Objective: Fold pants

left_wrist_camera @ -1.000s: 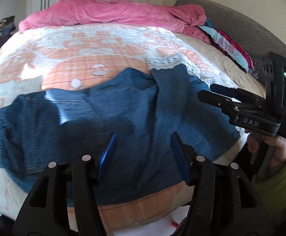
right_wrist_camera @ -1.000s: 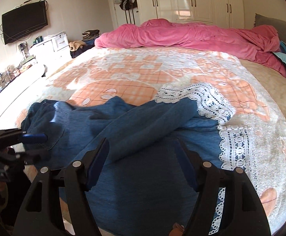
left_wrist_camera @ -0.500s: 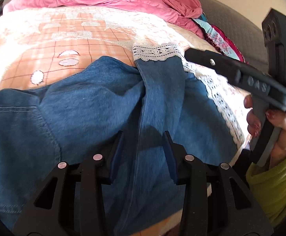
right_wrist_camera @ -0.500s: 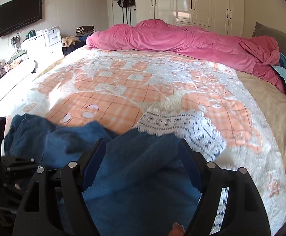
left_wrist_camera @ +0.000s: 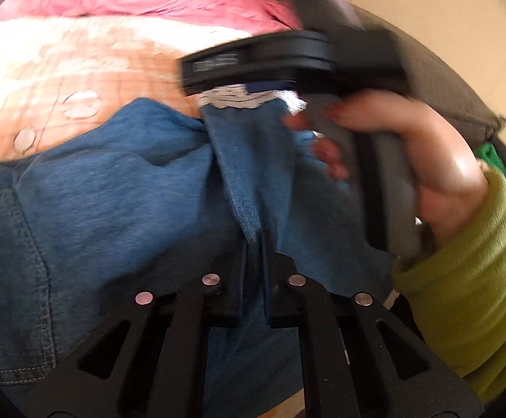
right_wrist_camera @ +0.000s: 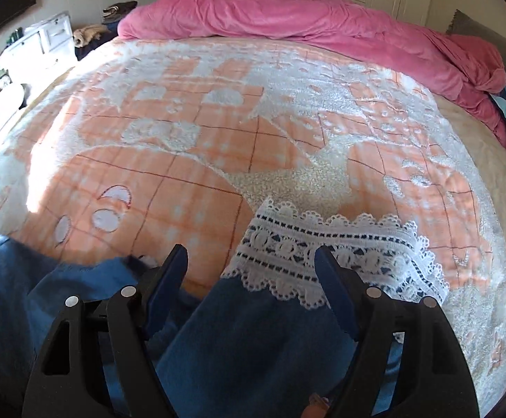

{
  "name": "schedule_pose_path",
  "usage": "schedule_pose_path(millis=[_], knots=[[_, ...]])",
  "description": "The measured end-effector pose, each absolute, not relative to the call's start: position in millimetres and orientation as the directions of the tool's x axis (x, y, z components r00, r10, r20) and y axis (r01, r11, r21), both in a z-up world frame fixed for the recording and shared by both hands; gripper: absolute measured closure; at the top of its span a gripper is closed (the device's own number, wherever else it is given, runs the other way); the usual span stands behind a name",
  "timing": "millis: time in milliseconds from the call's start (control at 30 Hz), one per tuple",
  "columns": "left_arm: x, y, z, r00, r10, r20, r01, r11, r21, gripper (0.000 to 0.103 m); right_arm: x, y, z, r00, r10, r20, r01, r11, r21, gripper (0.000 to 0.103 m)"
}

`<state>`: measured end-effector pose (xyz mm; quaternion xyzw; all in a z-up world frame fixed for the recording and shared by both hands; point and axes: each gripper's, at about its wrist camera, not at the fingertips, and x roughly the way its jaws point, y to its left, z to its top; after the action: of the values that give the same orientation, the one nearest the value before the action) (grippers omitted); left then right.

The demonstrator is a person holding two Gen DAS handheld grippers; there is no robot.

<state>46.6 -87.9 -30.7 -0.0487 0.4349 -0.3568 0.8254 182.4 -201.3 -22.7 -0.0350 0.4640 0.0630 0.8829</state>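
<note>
Since the earlier frame the left gripper (left_wrist_camera: 253, 261) has pinched shut on a fold of the pants (left_wrist_camera: 113, 191) lying on the bed (right_wrist_camera: 218, 139). The right gripper (right_wrist_camera: 253, 271), fingers apart, hovers over the lace hem (right_wrist_camera: 322, 247); next it likely must close there.

Blue denim pants (right_wrist_camera: 253, 348), white lace hem (right_wrist_camera: 340, 254); pink duvet (right_wrist_camera: 305, 17).

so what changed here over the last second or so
The left gripper closed its open jaws onto a raised fold of the blue denim pants. The right gripper, jaws open, moved up the leg to its white lace hem. The pants stayed on the orange and white blanket.
</note>
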Motion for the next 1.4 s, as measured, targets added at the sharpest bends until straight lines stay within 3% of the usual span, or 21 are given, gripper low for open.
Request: schedule_pose_path(millis=[200,233,267,333,367,400,500,667,967,1133,1400], knots=[[29.9,-100.4,-23.2,0.374,-0.633,-0.678,0.615,0.716,-0.330,0.102,202.2,-201.8,-41.4,0.536,0.012,-0.844,-0.058,0.998,-0.022,0.030],[28.5,-101.7,-22.3,0.380,-0.629,-0.678,0.620,0.718,-0.318,0.102,204.1,-201.9,-43.5,0.537,0.008,-0.843,-0.056,0.998,-0.026,0.037],[27.8,-101.7,-21.6,0.381,-0.629,-0.678,0.621,0.717,-0.317,0.102,205.6,-202.1,-45.8,0.538,-0.003,-0.843,-0.053,0.998,-0.037,0.056],[28.8,-100.0,-21.4,0.378,-0.632,-0.676,0.615,0.717,-0.327,0.102,206.0,-204.3,-48.0,0.547,-0.002,-0.837,-0.061,0.997,-0.042,0.072],[29.7,-98.0,-21.0,0.378,-0.633,-0.675,0.611,0.719,-0.332,0.102,204.2,-207.0,-47.2,0.554,0.013,-0.832,-0.066,0.997,-0.028,0.087],[29.8,-94.4,-20.5,0.378,-0.634,-0.674,0.607,0.720,-0.337,0.102,201.9,-209.2,-44.9,0.563,0.028,-0.826,-0.073,0.997,-0.015,0.093],[35.7,-89.8,-20.4,0.380,-0.637,-0.671,0.596,0.723,-0.350,0.102,185.9,-218.1,-30.6,0.608,0.068,-0.791,-0.092,0.996,0.015,0.094],[40.2,-78.3,-22.4,0.396,-0.627,-0.671,0.575,0.739,-0.351,0.102,144.3,-260.5,-6.6,0.675,0.171,-0.718,-0.052,0.981,0.185,0.095],[45.3,-69.7,-31.8,0.409,-0.609,-0.680,0.569,0.753,-0.332,0.099,44.8,-342.0,16.8,0.769,0.218,-0.601,0.051,0.916,0.398,0.095],[38.0,-66.1,-26.9,0.387,-0.620,-0.682,0.594,0.734,-0.330,0.102,-0.5,-364.0,6.3,0.755,0.244,-0.609,0.090,0.881,0.464,0.095],[14.8,-67.3,-16.0,0.361,-0.630,-0.688,0.695,0.673,-0.252,0.102,-64.0,-368.6,-19.2,0.676,0.232,-0.699,0.123,0.901,0.417,0.094]])
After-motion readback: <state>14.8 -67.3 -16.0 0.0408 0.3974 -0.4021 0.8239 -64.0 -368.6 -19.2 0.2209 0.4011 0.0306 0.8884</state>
